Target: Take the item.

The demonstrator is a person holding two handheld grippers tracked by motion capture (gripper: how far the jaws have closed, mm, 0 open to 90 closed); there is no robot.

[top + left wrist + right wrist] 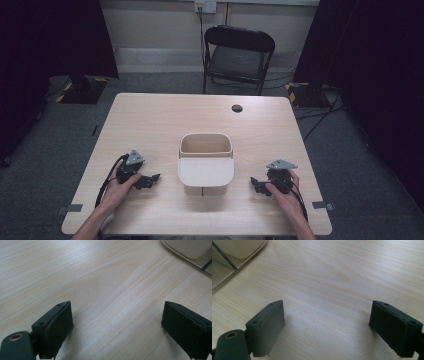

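Both grippers, left (pixel 150 180) & right (pixel 258 185), sit wide open w/ nothing held, flanking the beige bin (pixel 205 161) mid-table (pixel 150 120); swing in carelessly & you'll likely shove it.

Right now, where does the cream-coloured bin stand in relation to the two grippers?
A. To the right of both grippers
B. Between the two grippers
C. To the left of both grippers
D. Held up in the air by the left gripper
B: in the high view the bin stands on the table with the left gripper on one side and the right gripper on the other, both open.
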